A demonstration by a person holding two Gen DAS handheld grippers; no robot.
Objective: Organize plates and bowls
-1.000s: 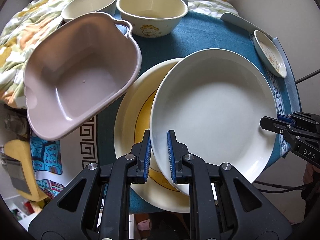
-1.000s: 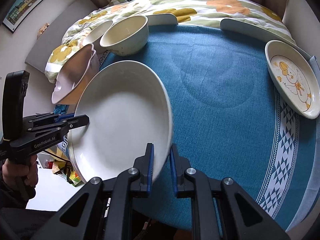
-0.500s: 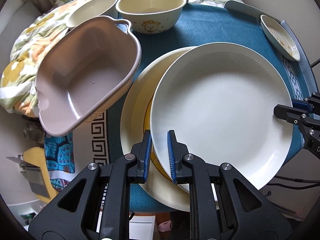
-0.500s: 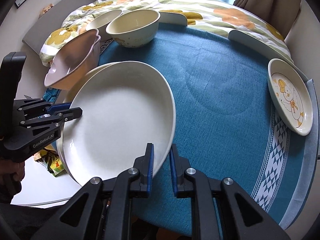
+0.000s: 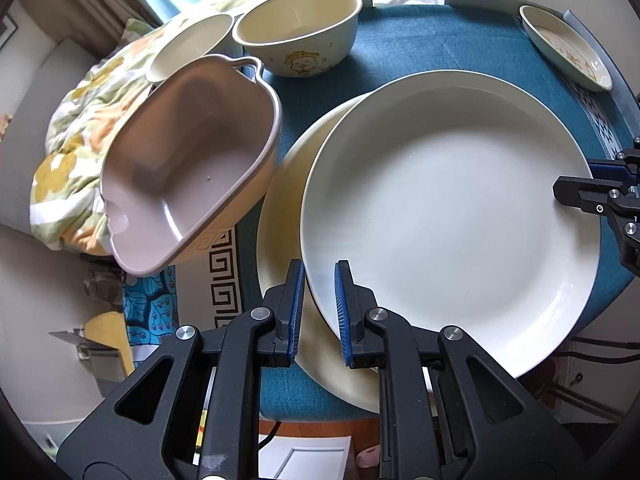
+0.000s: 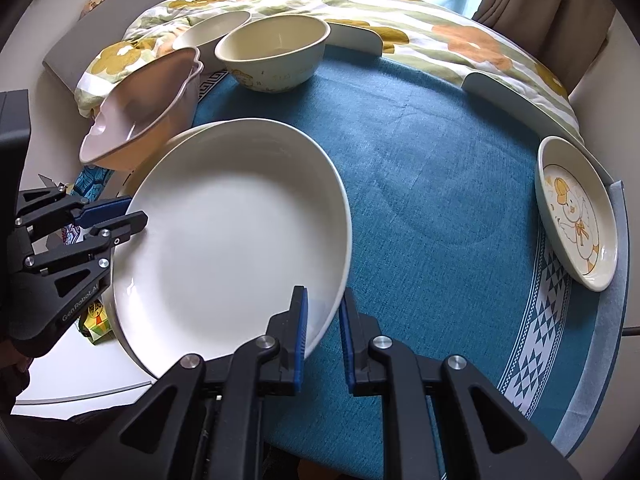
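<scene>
White plate (image 5: 448,216): rim clamped by left gripper (image 5: 318,312) and right gripper (image 6: 322,336), over cream plate (image 5: 280,224). Pink dish (image 5: 188,176), bowl (image 5: 298,40) beside, on blue cloth (image 6: 432,168).

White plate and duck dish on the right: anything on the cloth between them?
Nothing: the right wrist view shows bare blue tablecloth between the white plate and the duck dish.

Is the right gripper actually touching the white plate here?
Touching. In the right wrist view the right gripper is shut on the near rim of the white plate, its blue pads pressing on either face.
</scene>
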